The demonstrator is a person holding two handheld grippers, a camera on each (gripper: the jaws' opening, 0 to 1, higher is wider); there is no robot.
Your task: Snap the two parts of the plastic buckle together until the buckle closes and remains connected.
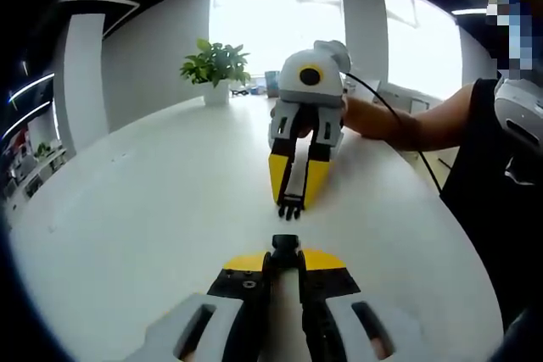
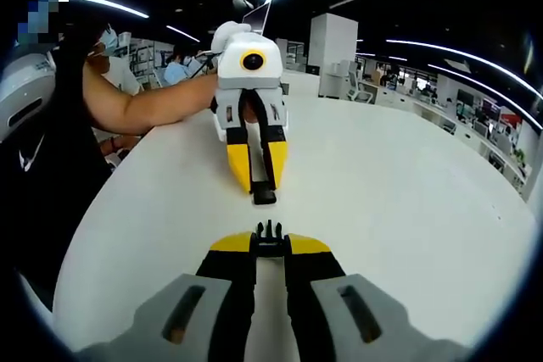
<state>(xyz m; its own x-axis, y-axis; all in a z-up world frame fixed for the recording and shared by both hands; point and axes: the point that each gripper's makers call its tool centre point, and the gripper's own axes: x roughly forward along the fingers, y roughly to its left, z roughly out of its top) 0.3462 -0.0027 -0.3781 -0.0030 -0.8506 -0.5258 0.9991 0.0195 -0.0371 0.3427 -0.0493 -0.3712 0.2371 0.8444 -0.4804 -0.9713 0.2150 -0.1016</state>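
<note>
1. The left gripper has its jaws narrowed onto the socket half of the buckle, which pokes out just past the jaw tips; seen from the right gripper view, that socket half faces forward, its open mouth toward the other part.
2. The right gripper has its jaws pinched on the pronged half of the buckle, prongs pointing ahead; in the left gripper view the prongs hang at the tip of the opposing gripper.
3. The two halves sit nose to nose just above the white desk, near each other but not touching, roughly in line; I judge this grip leaves each mating end free so a straight push can seat them.
4. A potted plant stands in a white pot at the desk's far edge, well apart from the work.
</note>
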